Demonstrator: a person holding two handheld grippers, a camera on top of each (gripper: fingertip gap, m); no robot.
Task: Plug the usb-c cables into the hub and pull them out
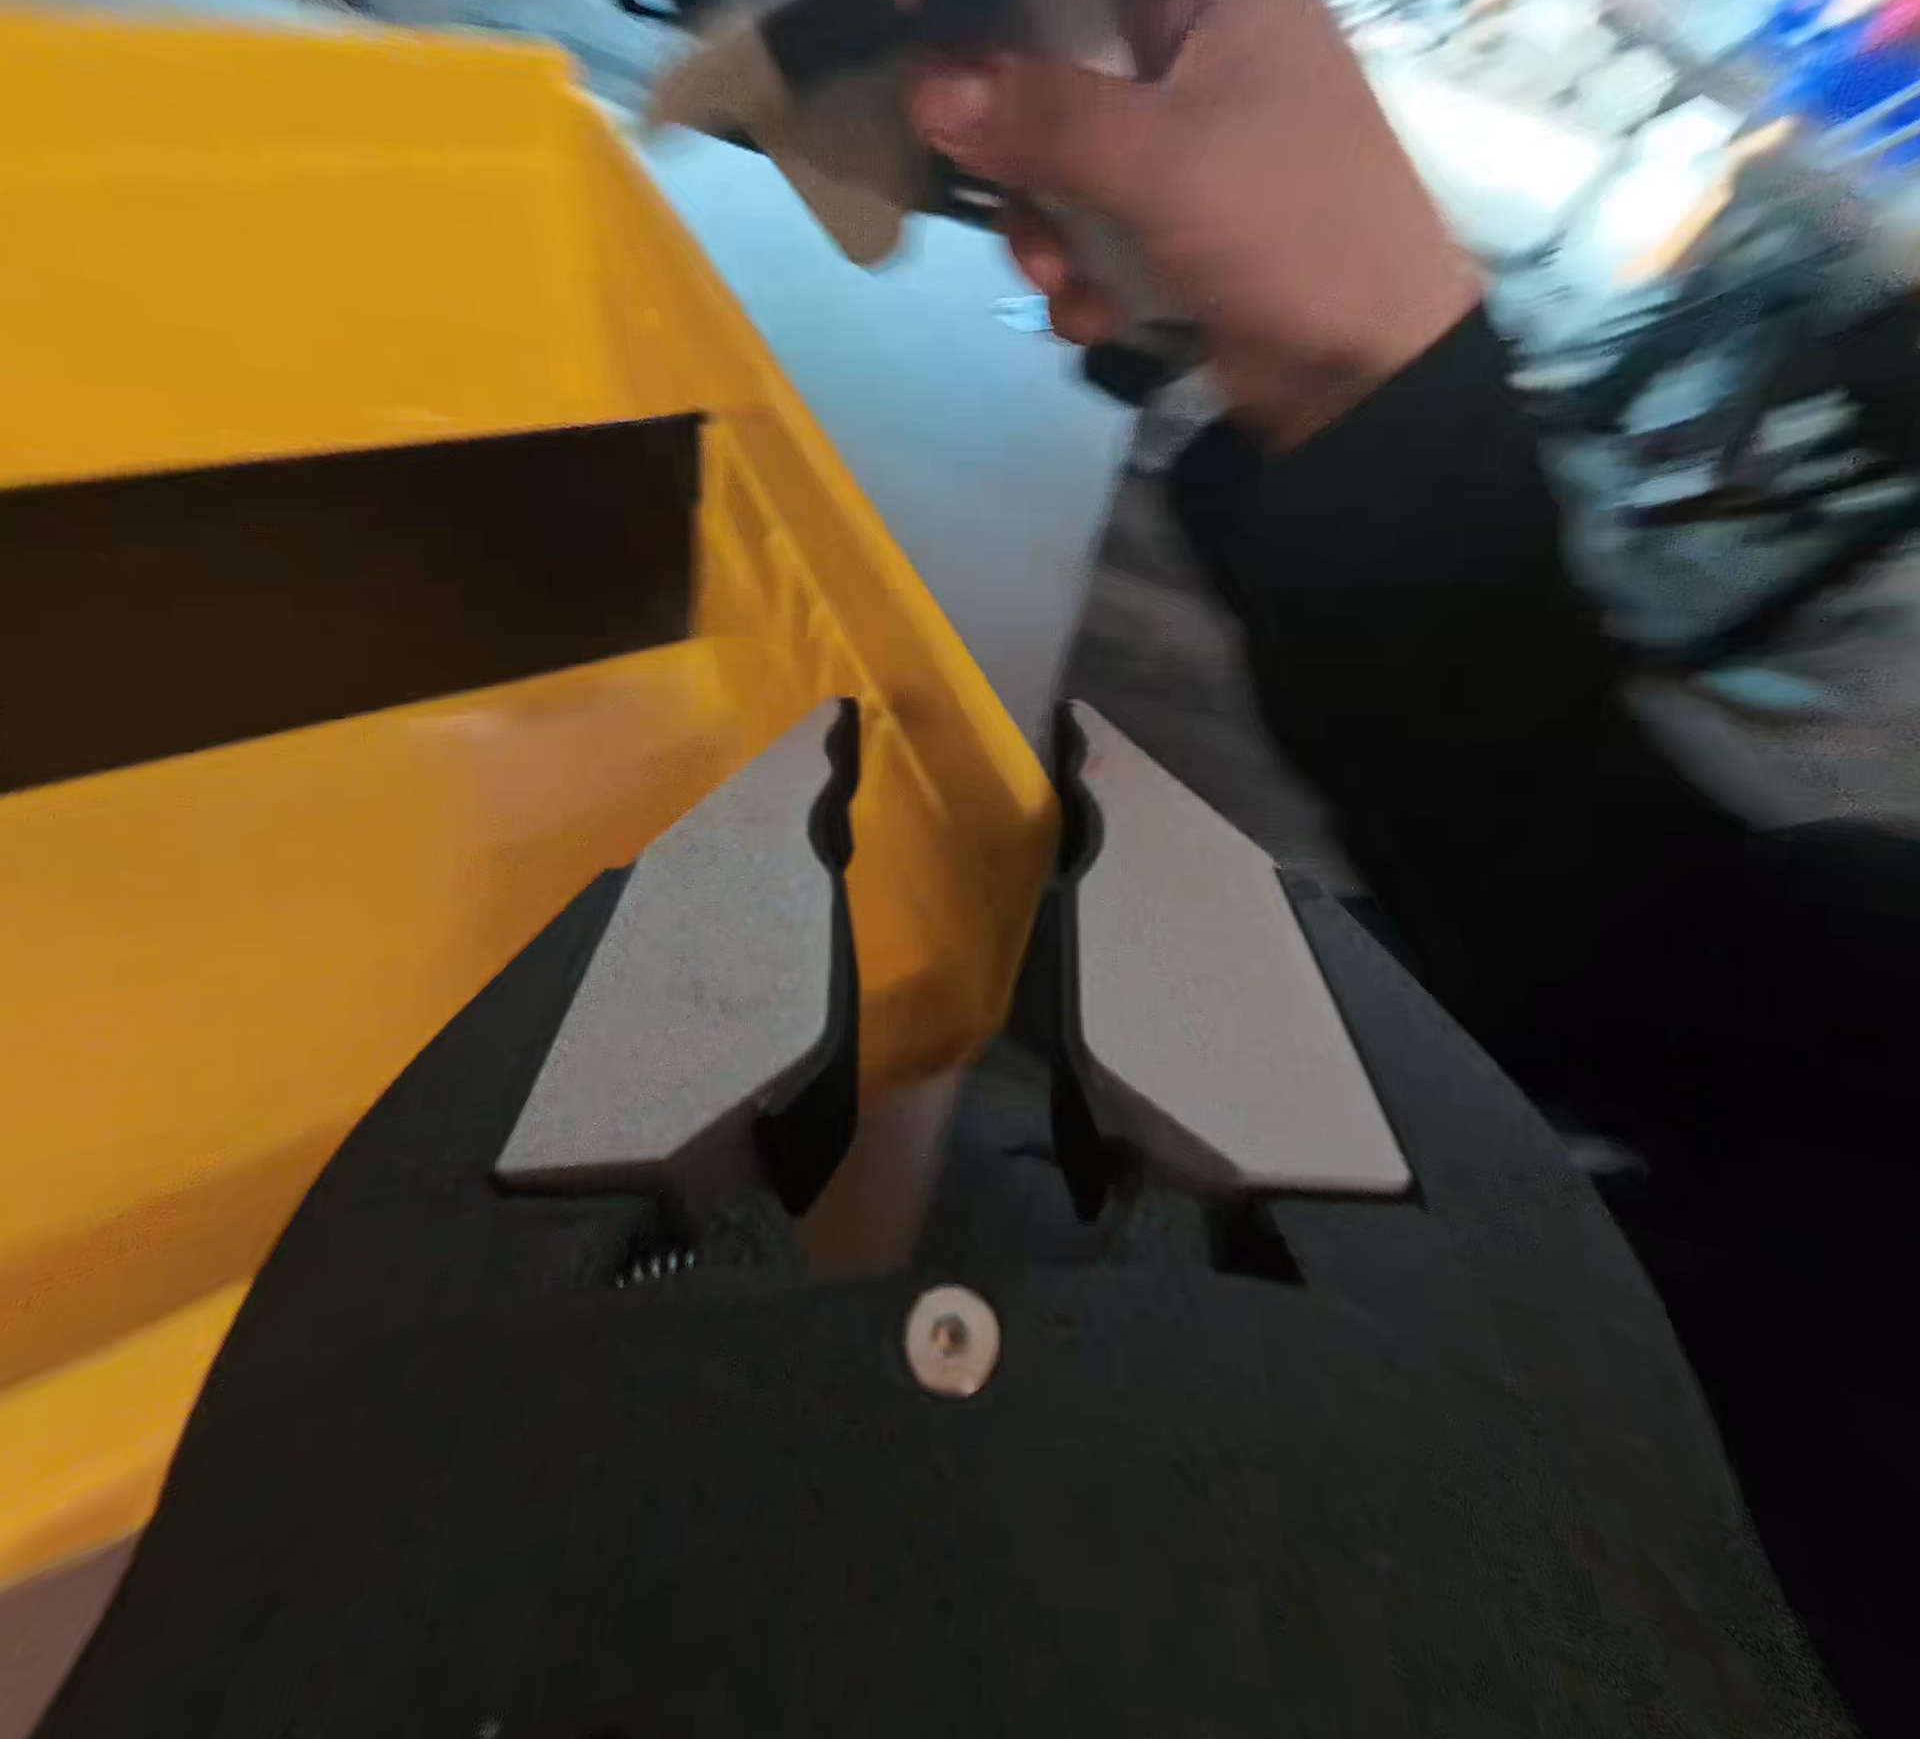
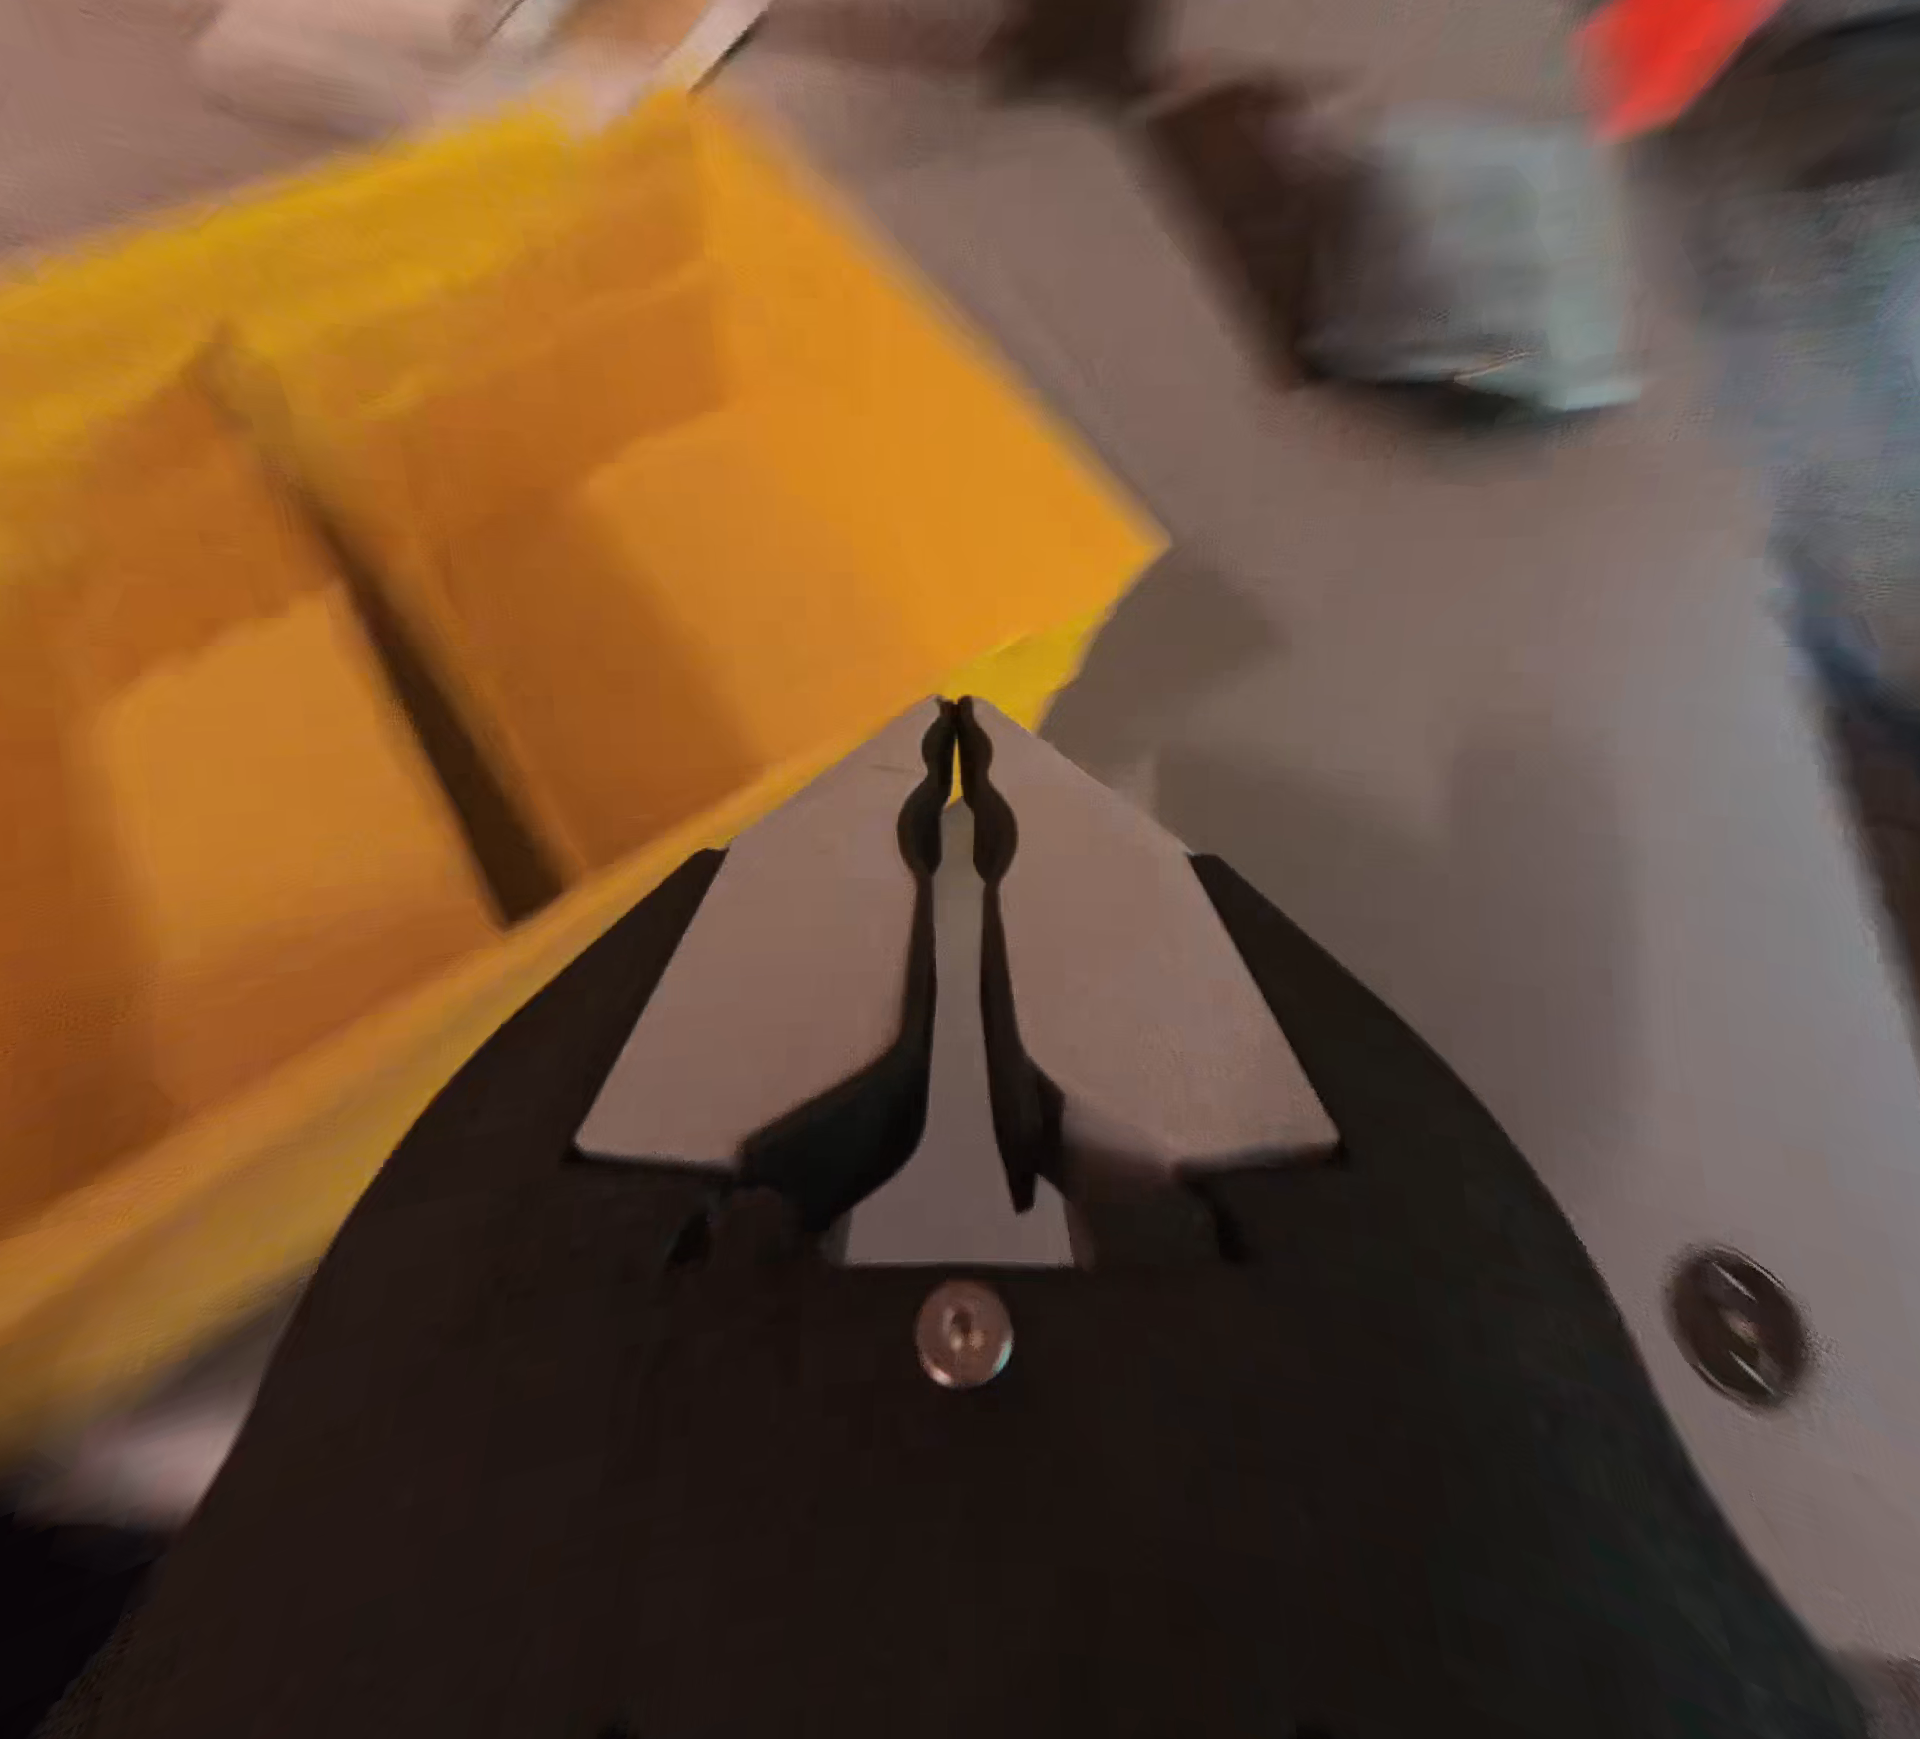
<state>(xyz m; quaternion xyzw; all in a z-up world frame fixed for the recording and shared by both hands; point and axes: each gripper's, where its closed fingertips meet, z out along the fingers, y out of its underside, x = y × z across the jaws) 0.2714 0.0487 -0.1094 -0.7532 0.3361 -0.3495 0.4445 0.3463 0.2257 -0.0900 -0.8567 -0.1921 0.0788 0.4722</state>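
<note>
Blurred yellow bin (image 2: 644, 484), seemingly unlabelled.

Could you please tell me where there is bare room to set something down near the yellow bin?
Bare grey tabletop lies right of the yellow bin, up to a blurred grey object. Both bin compartments look empty. The bin's left side is crowded.

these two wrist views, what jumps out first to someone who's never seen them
The big yellow bin fills the left half of both views; the right wrist view looks down into its divided compartments, which look empty. In the left wrist view a person in a dark top leans in at right. The left claw is open at the bin's corner, the right claw shut and empty at its edge. Everything is motion-blurred.
</note>
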